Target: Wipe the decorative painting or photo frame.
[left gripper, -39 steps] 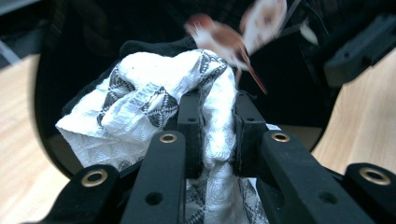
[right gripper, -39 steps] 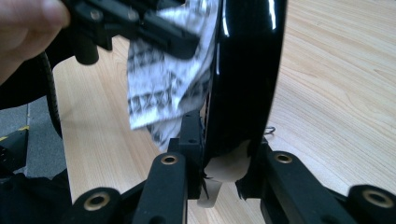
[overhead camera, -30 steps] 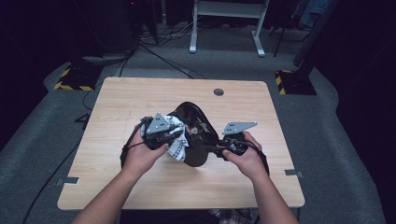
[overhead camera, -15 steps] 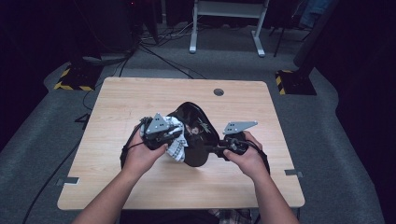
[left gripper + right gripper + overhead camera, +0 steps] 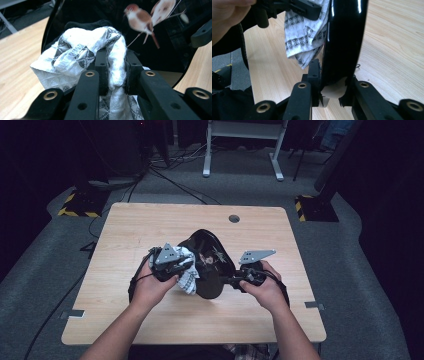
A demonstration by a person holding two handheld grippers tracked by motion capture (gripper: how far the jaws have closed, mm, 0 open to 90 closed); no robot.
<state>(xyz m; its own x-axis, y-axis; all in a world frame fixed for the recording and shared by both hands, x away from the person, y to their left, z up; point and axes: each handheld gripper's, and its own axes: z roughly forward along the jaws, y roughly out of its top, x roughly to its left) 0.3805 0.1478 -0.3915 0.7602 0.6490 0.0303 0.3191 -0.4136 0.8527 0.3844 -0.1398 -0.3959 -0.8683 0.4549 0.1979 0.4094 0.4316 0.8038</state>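
A glossy black plate (image 5: 207, 262) with bird pictures (image 5: 141, 18) is held tilted on edge above the wooden table (image 5: 125, 235). My right gripper (image 5: 235, 281) is shut on the plate's rim (image 5: 342, 50), with the jaws on either side of the edge. My left gripper (image 5: 182, 270) is shut on a white cloth (image 5: 82, 53) with grey diamond patterns, bunched between its jaws and pressed against the plate's face. The cloth (image 5: 304, 32) hangs down beside the plate (image 5: 160, 50), and its folds (image 5: 187, 281) show under the left hand.
A round cable hole (image 5: 234, 218) lies near the table's far edge. Cables trail over the grey floor (image 5: 45, 270) to the left. White desk legs (image 5: 242, 145) stand beyond the table, with yellow-black striped bases (image 5: 77, 207) at the far corners.
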